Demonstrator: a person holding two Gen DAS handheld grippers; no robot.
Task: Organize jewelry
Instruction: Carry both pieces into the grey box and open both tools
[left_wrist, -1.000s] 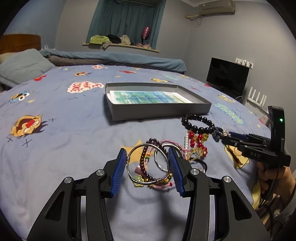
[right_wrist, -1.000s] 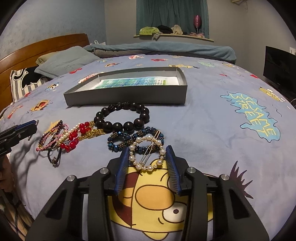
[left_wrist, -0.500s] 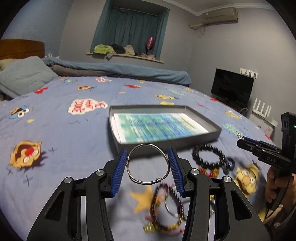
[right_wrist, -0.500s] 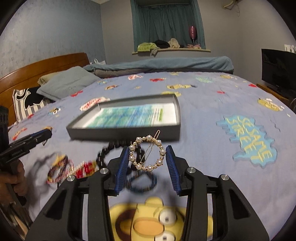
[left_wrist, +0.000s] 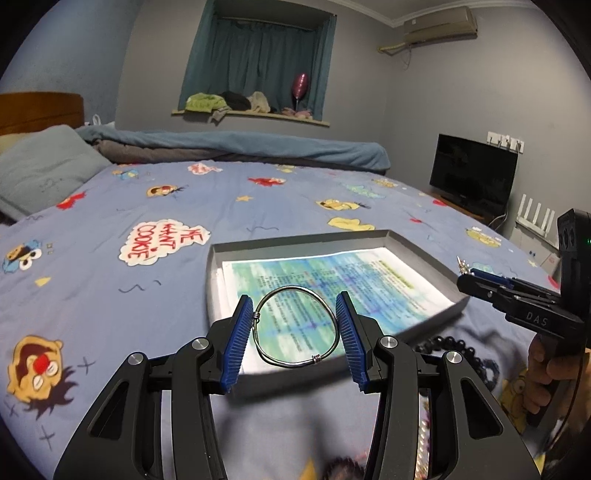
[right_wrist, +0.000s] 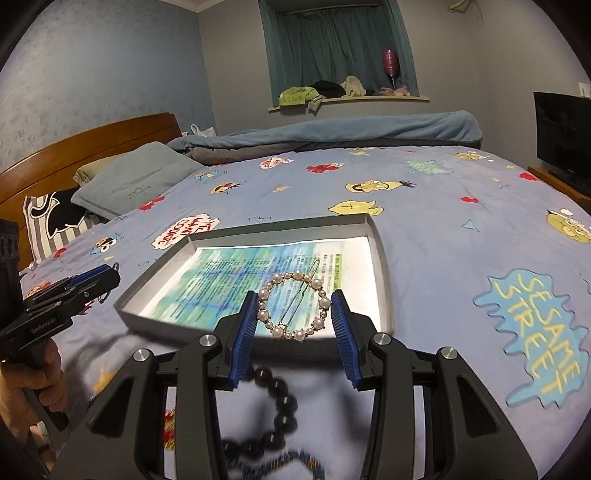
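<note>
Item pair in carry: silver wire bangle (left_wrist: 295, 326) and pearl ring hair clip (right_wrist: 293, 304), each above the near edge of the grey tray (left_wrist: 218, 284).

Left gripper (left_wrist: 295, 332) clamps the bangle across its width, ring tilted; right gripper (right_wrist: 293, 325) grips the clip likewise, its gold pin running near-left to far-right. Advice: travel further over the printed liner, lower close, then release, keeping the pieces well apart. Black bead bracelet (right_wrist: 277, 406) lies on the bedspread (left_wrist: 110, 295) below.

Dim indoor light, fisheye-bent dark corners, motion blur along the lower edges.
</note>
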